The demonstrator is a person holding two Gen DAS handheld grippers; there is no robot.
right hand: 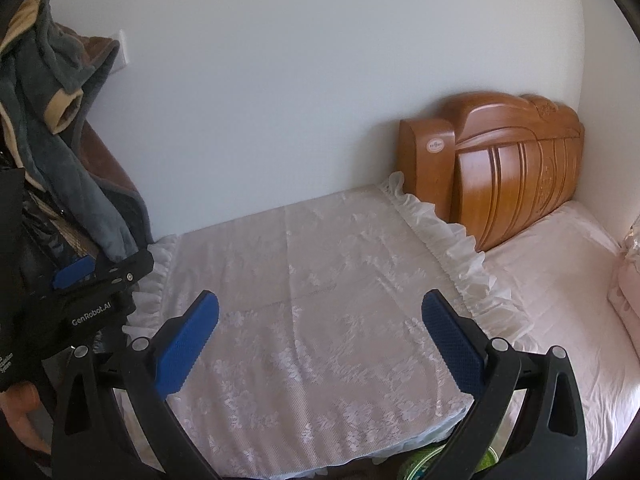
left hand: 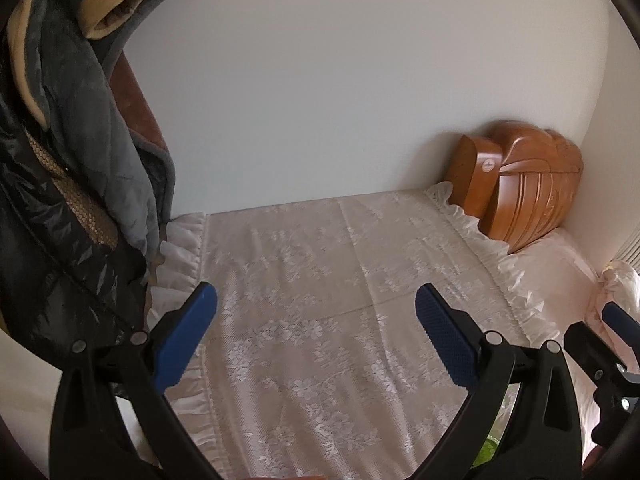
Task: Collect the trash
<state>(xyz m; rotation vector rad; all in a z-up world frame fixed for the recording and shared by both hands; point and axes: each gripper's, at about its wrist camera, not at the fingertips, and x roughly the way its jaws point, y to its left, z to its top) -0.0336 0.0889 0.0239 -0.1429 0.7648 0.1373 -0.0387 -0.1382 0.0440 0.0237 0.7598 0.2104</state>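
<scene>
Left claw (left hand: 316,300) and right claw (right hand: 320,308) gape empty over the lace cover (right hand: 304,280); no container shows

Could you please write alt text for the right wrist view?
The open right gripper hovers, holding nothing, over a white lace cover beside a bed with a carved wooden headboard. Dark clothes hang at left, where the left gripper shows.

Green item (right hand: 420,466) below lace edge

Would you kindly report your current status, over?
Left gripper open, empty. Right gripper open, empty. No trash clearly visible on white lace bedcover. Nothing blocking.
</scene>
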